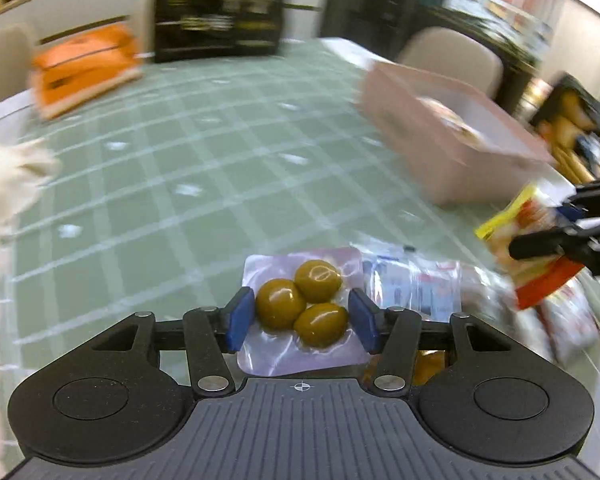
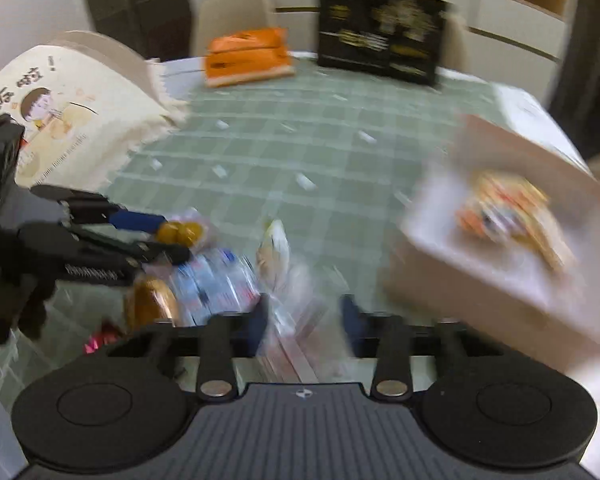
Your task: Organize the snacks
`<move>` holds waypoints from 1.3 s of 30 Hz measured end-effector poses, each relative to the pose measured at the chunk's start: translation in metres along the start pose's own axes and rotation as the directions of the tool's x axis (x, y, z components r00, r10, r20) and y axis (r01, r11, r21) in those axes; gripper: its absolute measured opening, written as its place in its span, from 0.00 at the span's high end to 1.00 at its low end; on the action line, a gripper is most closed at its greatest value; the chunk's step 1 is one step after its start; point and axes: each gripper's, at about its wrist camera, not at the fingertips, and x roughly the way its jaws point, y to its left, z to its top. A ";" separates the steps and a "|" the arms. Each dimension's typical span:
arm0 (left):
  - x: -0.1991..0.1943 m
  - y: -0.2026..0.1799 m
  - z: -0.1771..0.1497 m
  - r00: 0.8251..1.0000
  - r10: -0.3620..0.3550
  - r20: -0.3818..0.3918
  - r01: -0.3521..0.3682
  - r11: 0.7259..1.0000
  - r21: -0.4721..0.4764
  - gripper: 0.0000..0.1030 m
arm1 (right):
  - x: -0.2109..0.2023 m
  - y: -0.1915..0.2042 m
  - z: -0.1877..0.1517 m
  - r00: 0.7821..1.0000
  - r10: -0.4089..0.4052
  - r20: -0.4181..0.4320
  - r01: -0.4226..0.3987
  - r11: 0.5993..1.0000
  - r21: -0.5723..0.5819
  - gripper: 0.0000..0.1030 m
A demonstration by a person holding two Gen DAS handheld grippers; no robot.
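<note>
My left gripper [image 1: 302, 314] is shut on a clear vacuum pack of three brown-green eggs [image 1: 302, 300], its blue pads pressing both sides; it also shows in the right wrist view [image 2: 172, 236]. My right gripper [image 2: 304, 322] is shut on a yellow and red snack packet [image 1: 528, 248], blurred between its fingers [image 2: 288, 312]. A pink bin [image 1: 452, 140] stands at the right with one snack packet [image 2: 508, 212] inside. Several loose snack packets [image 1: 416, 284] lie on the green checked tablecloth [image 1: 204, 168].
An orange box [image 1: 86, 68] and a black box [image 1: 220, 12] stand at the far side of the table. A cream tote bag [image 2: 68, 112] lies at the left. Chairs [image 1: 452, 56] stand around the table.
</note>
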 end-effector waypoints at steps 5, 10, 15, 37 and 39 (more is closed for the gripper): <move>-0.003 -0.051 -0.018 0.992 -0.117 -0.053 0.123 0.987 0.107 0.44 | -0.024 -0.042 -0.055 0.992 -0.121 -0.036 0.125 0.980 0.154 0.69; 0.000 -0.074 -0.020 0.998 -0.031 -0.047 0.037 0.990 0.139 0.42 | -0.028 -0.054 -0.086 0.975 -0.217 -0.040 0.221 0.962 0.159 0.34; 0.004 -0.087 -0.019 0.999 0.026 -0.043 -0.019 0.987 0.158 0.39 | -0.031 -0.051 -0.102 0.986 -0.163 -0.045 0.169 0.950 0.262 0.32; -0.014 -0.053 -0.027 0.995 0.077 -0.071 -0.079 0.996 -0.035 0.42 | 0.026 0.027 0.003 0.997 -0.043 -0.057 0.037 0.995 -0.097 0.65; -0.014 -0.055 -0.029 0.994 0.085 -0.067 -0.087 0.996 -0.021 0.42 | 0.005 0.025 0.002 0.999 -0.037 -0.020 0.035 0.995 -0.095 0.65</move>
